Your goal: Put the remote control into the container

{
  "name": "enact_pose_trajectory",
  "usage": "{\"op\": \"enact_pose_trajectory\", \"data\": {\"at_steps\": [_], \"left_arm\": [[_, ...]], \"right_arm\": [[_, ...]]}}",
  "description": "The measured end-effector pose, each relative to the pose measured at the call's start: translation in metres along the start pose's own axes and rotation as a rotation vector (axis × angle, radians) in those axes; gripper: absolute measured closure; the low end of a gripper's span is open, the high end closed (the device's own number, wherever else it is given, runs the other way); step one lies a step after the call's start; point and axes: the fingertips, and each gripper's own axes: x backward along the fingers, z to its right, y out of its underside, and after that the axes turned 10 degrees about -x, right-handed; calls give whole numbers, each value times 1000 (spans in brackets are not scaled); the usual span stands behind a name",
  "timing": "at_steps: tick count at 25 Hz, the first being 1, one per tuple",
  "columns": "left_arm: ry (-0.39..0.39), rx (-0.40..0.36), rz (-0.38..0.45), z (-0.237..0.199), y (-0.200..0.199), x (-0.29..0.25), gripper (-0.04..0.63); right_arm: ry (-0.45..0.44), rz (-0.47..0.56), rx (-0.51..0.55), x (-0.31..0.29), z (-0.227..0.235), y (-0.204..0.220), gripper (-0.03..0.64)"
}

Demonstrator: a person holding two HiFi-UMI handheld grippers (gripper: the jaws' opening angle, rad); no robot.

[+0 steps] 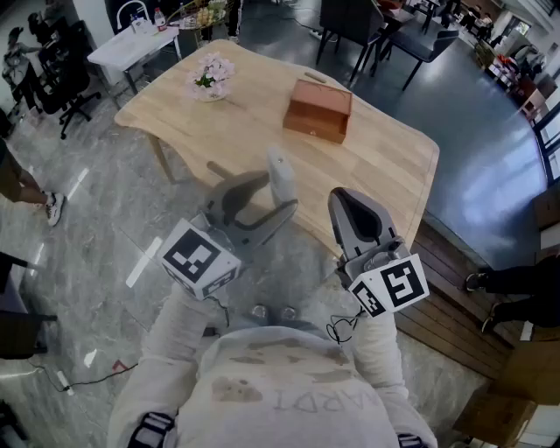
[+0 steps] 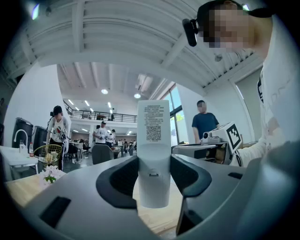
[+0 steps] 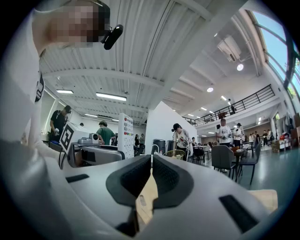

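Observation:
My left gripper (image 2: 153, 177) is shut on a white remote control (image 2: 153, 150), which stands upright between its dark pads with the QR label facing the camera. The head view shows the remote control (image 1: 280, 178) held in the left gripper (image 1: 268, 203) in front of the near edge of the wooden table (image 1: 385, 162). The container, a brown wooden box (image 1: 318, 109), sits on the table beyond it. My right gripper (image 1: 348, 208) hovers to the right, shut with nothing between its jaws. In the right gripper view, the right gripper (image 3: 151, 161) is shut and the remote control (image 3: 125, 135) is at left.
A pot of pink flowers (image 1: 210, 77) stands at the table's far left. Chairs (image 1: 354, 22) and more tables lie beyond. A person's shoe (image 1: 54, 208) is at the left edge, and wooden decking (image 1: 455, 289) lies to the right. Several people stand in the background.

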Motion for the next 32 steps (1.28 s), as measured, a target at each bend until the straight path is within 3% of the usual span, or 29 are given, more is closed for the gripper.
{"op": "enact_pose_trajectory", "data": {"at_steps": [15, 21, 32], "left_arm": [[-10, -3, -4, -9, 7, -8, 387], [-15, -2, -20, -11, 11, -16, 387], [-45, -10, -34, 2, 10, -50, 387]], "right_arm": [[-8, 1, -7, -9, 11, 5, 594], [-27, 31, -66, -6, 19, 2, 594], [-68, 65, -80, 19, 46, -5, 592]]}}
